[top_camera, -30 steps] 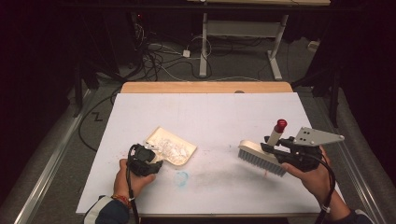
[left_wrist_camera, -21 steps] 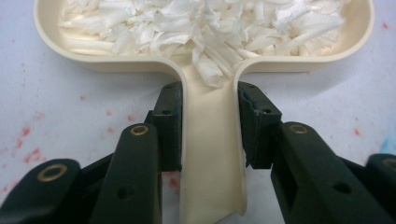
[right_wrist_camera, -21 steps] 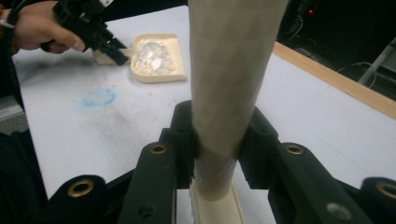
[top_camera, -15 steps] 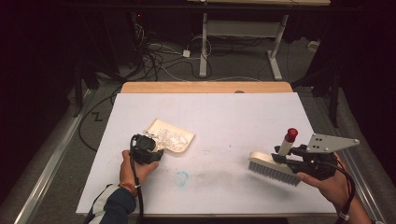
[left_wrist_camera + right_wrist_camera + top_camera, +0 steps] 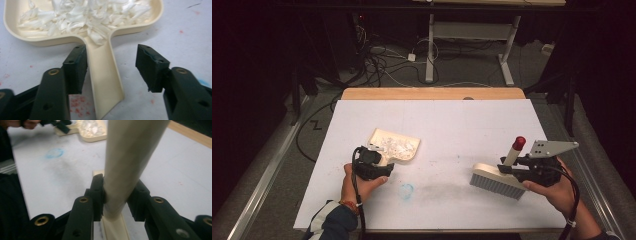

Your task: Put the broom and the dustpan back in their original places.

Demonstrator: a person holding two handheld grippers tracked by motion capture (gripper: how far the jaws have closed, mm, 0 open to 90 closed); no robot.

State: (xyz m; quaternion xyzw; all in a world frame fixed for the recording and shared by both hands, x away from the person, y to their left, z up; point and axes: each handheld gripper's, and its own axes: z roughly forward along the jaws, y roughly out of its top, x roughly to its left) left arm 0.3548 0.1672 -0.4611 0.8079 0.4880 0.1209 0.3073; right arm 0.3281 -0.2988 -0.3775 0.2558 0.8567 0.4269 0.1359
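A cream dustpan (image 5: 404,154) lies flat on the white table left of centre, its tray heaped with white paper shreds (image 5: 82,15). My left gripper (image 5: 372,162) sits at the dustpan's handle (image 5: 105,80). Its jaws have just been opening and now stand apart on either side of the handle, the right pad well clear of it. To the right, my right gripper (image 5: 512,167) is shut on the cream handle (image 5: 130,157) of a hand brush (image 5: 497,181). The brush's pale bristles rest on the table and its red-tipped handle (image 5: 518,142) points up.
A faint blue ring mark (image 5: 406,190) lies on the white cover between the two hands. A wooden strip (image 5: 432,93) runs along the far edge of the table. Beyond it are cables and desk legs on the floor.
My right gripper and the brush have shifted a little to the right and toward the near edge. The dustpan and left hand stay about where they were.
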